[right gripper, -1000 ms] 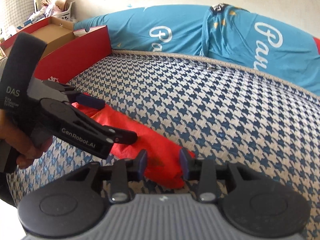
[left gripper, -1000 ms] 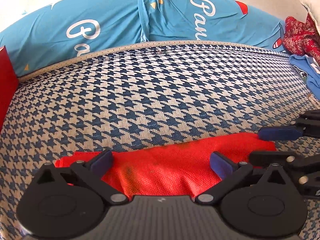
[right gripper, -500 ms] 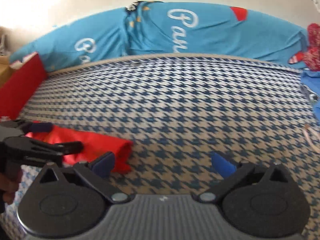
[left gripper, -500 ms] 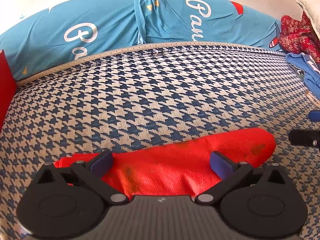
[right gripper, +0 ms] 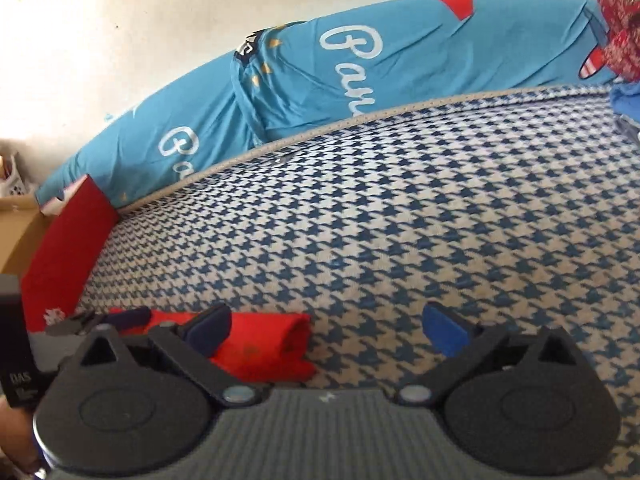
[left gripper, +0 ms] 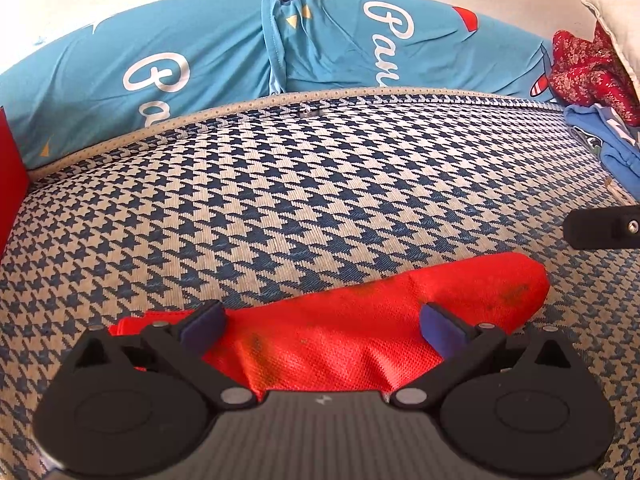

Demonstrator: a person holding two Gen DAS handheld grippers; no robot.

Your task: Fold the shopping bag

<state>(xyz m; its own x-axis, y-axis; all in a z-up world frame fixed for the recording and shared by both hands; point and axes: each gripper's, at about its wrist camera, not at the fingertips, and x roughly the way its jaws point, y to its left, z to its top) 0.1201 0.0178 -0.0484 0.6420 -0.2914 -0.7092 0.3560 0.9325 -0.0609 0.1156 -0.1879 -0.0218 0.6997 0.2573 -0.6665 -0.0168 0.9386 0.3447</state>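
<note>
Both wide and holding nothing: left tool over the bag, right tool beside it. Could spring open with nothing pressing.

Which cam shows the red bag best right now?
Left wrist: the red bag lies across the frame on the houndstooth cover, nearly end to end. Right wrist catches only its folded end, lower left.

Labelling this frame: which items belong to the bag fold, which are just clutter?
Job: red shopping bag, left gripper, right gripper.
Clutter: blue pillow, red box, red floral cloth, blue garment.
</note>
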